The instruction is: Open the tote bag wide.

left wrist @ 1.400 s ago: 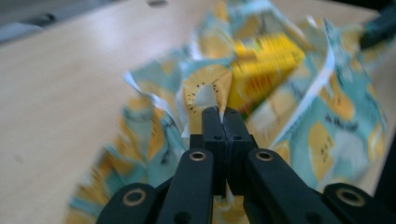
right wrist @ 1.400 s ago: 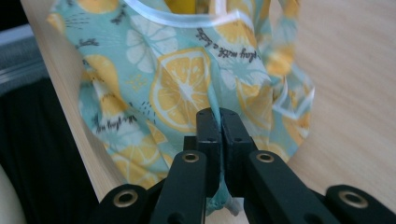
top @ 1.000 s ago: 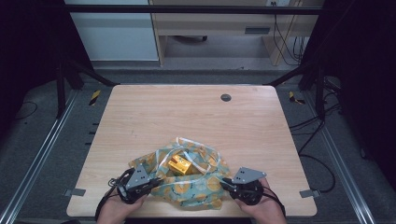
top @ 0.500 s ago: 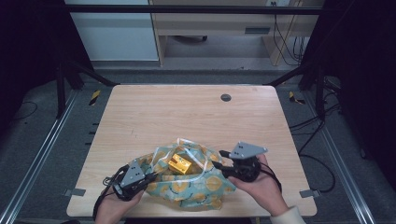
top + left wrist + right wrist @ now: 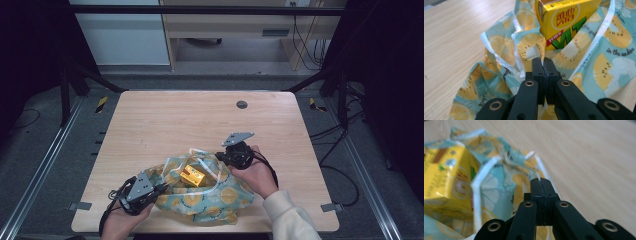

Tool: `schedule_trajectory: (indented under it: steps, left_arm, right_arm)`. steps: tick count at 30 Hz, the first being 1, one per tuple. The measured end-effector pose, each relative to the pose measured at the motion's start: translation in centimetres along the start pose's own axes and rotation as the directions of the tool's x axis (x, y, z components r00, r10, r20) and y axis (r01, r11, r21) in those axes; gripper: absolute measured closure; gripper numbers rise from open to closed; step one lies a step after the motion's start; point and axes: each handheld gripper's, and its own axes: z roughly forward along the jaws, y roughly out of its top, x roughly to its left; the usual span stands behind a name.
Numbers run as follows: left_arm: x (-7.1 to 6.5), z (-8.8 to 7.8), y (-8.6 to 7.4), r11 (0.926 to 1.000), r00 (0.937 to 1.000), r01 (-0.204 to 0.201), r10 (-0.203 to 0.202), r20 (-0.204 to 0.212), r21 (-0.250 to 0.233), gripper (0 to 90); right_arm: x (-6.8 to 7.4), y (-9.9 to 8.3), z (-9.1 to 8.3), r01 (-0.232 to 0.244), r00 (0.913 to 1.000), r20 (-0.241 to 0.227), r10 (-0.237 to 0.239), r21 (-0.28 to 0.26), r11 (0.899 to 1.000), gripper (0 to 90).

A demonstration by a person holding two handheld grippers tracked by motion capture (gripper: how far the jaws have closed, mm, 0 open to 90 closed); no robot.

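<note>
1. The bag (image 5: 205, 192) lies on the near half of the surface (image 5: 165, 125).
2. The carton (image 5: 193, 175) sits in the bag's mouth.
3. The left tool (image 5: 161, 188) meets the bag's left edge; the right tool (image 5: 219, 156) meets its far right edge.

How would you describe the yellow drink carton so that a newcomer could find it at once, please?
On the near half of the wooden table lies a crumpled teal bag printed with citrus slices, pinched at either side by the left gripper and right gripper. The yellow drink carton sits in its open mouth, the one glossy, boxy thing there.
</note>
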Motion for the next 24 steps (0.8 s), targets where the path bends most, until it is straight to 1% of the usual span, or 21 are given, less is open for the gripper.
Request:
schedule_trajectory:
  steps: [1, 3, 5, 6, 7, 9, 11, 12, 14, 15, 17, 19, 21, 22, 23, 24]
  left_arm:
    - [0.1, -0.1, 0.0, 1.0, 1.0, 0.004, -0.004, -0.003, -0.005, 90.0]
    - [0.2, -0.3, 0.1, 0.9997, 0.9998, 0.011, -0.011, -0.017, -0.023, 90.0]
    - [0.4, -0.6, 0.2, 0.9986, 0.9992, 0.023, -0.025, -0.03, -0.048, 90.0]
    - [0.5, -0.8, 0.2, 0.9977, 0.9989, 0.029, -0.031, -0.036, -0.061, 90.0]
    - [0.6, -0.9, 0.2, 0.9968, 0.9987, 0.036, -0.038, -0.034, -0.071, 89.8]
    - [0.7, -1.1, 0.1, 0.9953, 0.9987, 0.047, -0.049, -0.015, -0.085, 89.7]
    - [0.7, -1.5, -0.1, 0.9943, 0.999, 0.044, -0.044, 0.001, -0.097, 89.6]
    - [0.6, -1.7, -0.2, 0.9935, 0.9988, 0.048, -0.048, 0.01, -0.103, 89.7]
    - [0.5, -2.0, -0.3, 0.9934, 0.9987, 0.047, -0.044, 0.027, -0.104, 90.0]
    - [0.4, -2.0, -0.3, 0.9944, 0.9988, 0.038, -0.035, 0.033, -0.098, 90.0]
    - [0.1, -1.9, -0.3, 0.9966, 0.9989, 0.015, -0.011, 0.044, -0.081, 90.0]
    - [-0.1, -1.6, -0.3, 0.9984, 0.9979, -0.012, 0.015, 0.063, -0.055, 90.0]
    - [-0.4, -1.2, -0.3, 0.9992, 0.9963, -0.031, 0.033, 0.079, -0.025, 90.0]
    - [-0.7, -0.8, -0.4, 0.9989, 0.9947, -0.048, 0.048, 0.091, -0.003, 90.0]
    - [-0.8, -0.7, -0.4, 0.9983, 0.9938, -0.058, 0.057, 0.096, 0.009, 90.0]
    - [-1.0, -0.4, -0.4, 0.9965, 0.9922, -0.077, 0.073, 0.101, 0.031, 90.0]
  right_arm:
    - [0.1, 0.3, -0.9, 0.006, 0.9998, 0.017, -0.005, -0.029, 1.0, 90.0]
    - [0.2, 0.7, -2.3, 0.014, 0.9996, 0.027, -0.012, -0.08, 0.997, 90.0]
    - [0.6, 1.0, -4.1, 0.023, 0.9988, 0.046, -0.017, -0.124, 0.992, 90.0]
    - [0.9, 1.1, -4.9, 0.029, 0.9987, 0.046, -0.022, -0.151, 0.988, 90.0]
    - [1.3, 1.1, -5.8, 0.036, 0.9986, 0.044, -0.029, -0.175, 0.984, 90.0]
    - [2.1, 0.7, -7.4, 0.054, 0.9981, 0.041, -0.046, -0.212, 0.976, 90.0]
    - [3.0, -0.1, -8.7, 0.075, 0.9971, 0.032, -0.069, -0.231, 0.97, 90.0]
    - [3.3, -0.7, -9.2, 0.076, 0.9971, 0.028, -0.071, -0.242, 0.967, 90.0]
    - [3.9, -2.2, -10.0, 0.072, 0.9973, 0.005, -0.073, -0.252, 0.965, 90.0]
    - [4.1, -2.8, -10.1, 0.07, 0.9973, -0.003, -0.073, -0.252, 0.965, 90.0]
    - [4.5, -4.6, -10.2, 0.065, 0.9971, -0.023, -0.073, -0.239, 0.969, 90.0]
    - [4.6, -6.1, -10.0, 0.059, 0.9973, -0.03, -0.067, -0.218, 0.974, 90.0]
    - [4.3, -7.4, -9.7, 0.032, 0.9982, -0.044, -0.041, -0.205, 0.978, 90.0]
    - [4.2, -7.8, -9.5, 0.024, 0.9983, -0.048, -0.034, -0.196, 0.98, 90.0]
    - [4.0, -8.4, -9.1, 0.012, 0.9984, -0.052, -0.022, -0.181, 0.983, 90.0]
    - [4.0, -8.7, -8.9, 0.008, 0.9984, -0.055, -0.017, -0.175, 0.984, 90.0]
